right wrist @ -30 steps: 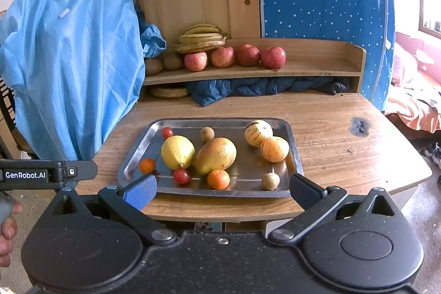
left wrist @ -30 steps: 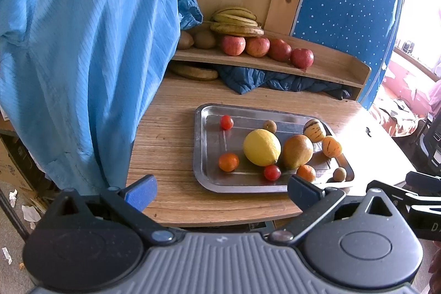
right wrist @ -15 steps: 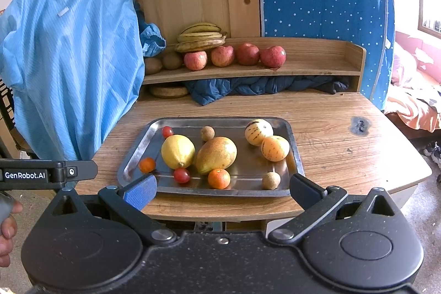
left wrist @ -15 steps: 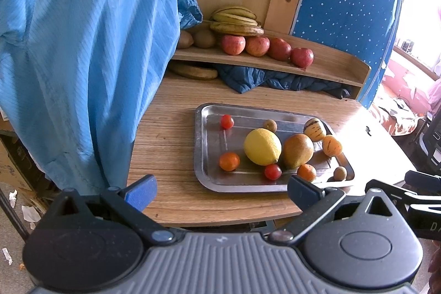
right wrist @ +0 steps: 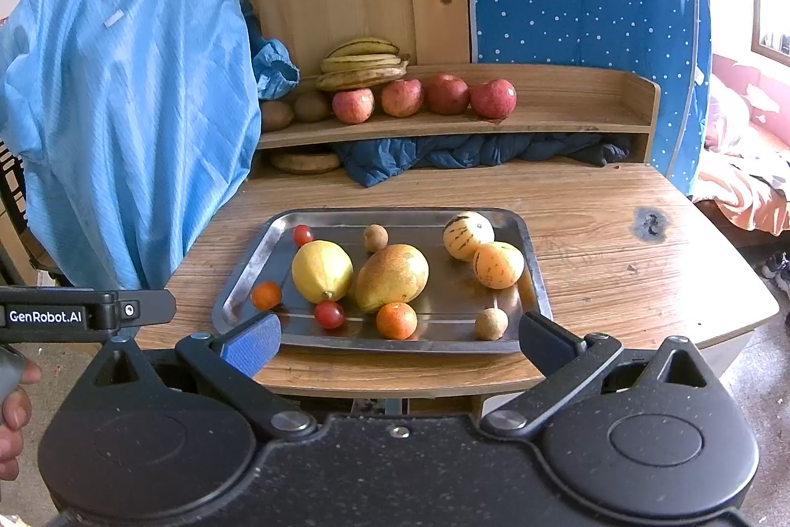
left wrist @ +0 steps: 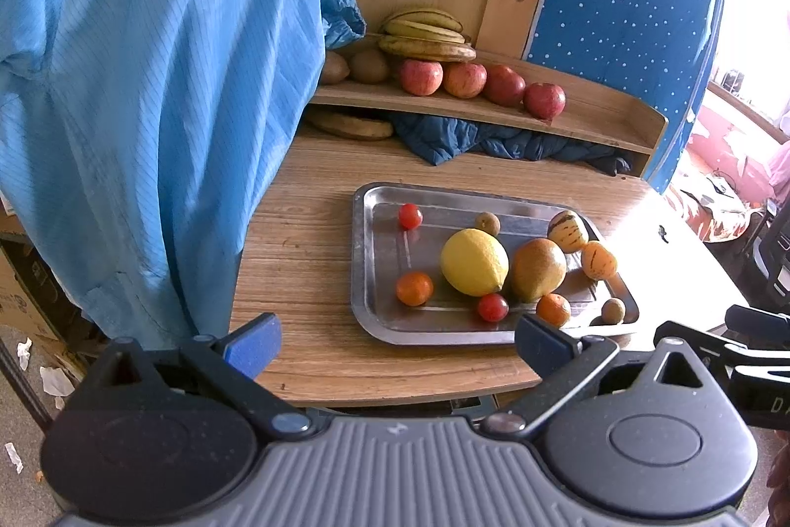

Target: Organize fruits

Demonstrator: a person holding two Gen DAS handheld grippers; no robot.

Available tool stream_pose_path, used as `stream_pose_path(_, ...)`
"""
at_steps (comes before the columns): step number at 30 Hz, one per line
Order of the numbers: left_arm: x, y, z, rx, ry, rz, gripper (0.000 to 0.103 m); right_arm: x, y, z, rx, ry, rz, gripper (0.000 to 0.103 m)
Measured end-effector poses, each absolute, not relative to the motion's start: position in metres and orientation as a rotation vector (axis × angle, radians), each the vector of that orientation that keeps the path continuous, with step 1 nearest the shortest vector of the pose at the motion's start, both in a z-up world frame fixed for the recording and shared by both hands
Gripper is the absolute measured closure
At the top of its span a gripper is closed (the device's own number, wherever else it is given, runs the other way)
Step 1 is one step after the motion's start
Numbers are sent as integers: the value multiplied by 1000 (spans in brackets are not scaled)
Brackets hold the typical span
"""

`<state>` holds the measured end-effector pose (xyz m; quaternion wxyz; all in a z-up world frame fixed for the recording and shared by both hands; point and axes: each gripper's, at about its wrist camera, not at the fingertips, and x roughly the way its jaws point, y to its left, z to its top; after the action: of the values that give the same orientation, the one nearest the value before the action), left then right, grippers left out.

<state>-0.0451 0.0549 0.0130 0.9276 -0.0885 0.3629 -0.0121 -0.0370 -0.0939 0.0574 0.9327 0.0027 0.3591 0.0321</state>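
Observation:
A metal tray point(right wrist: 247, 267) point(left wrist: 363, 240) lies on the wooden table and holds a yellow lemon point(right wrist: 322, 271) point(left wrist: 474, 262), a mango point(right wrist: 392, 277) point(left wrist: 538, 268), two striped pepino melons point(right wrist: 468, 229) point(right wrist: 497, 264), small oranges point(right wrist: 396, 320) point(left wrist: 414, 288), cherry tomatoes point(right wrist: 329, 314) point(left wrist: 410, 215) and small brown longans point(right wrist: 491, 323). My right gripper point(right wrist: 399, 342) is open at the table's near edge, in front of the tray. Also open, my left gripper point(left wrist: 395, 344) hovers at the near edge, left of the tray. Neither holds anything.
A wooden shelf point(right wrist: 568, 122) at the back carries bananas point(right wrist: 363, 63), red apples point(right wrist: 447, 94) and kiwis point(right wrist: 311, 105). A dark blue cloth point(right wrist: 469, 151) is stuffed beneath it. A blue garment point(right wrist: 128, 97) hangs at the left. A hand point(right wrist: 15, 408) holds the left gripper's handle.

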Motion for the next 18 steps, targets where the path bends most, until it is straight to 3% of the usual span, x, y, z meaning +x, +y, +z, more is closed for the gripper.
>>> stream_pose_path(18,-44,57,13,-182,747,-25,1,-36,-91,57,4,736,65,1)
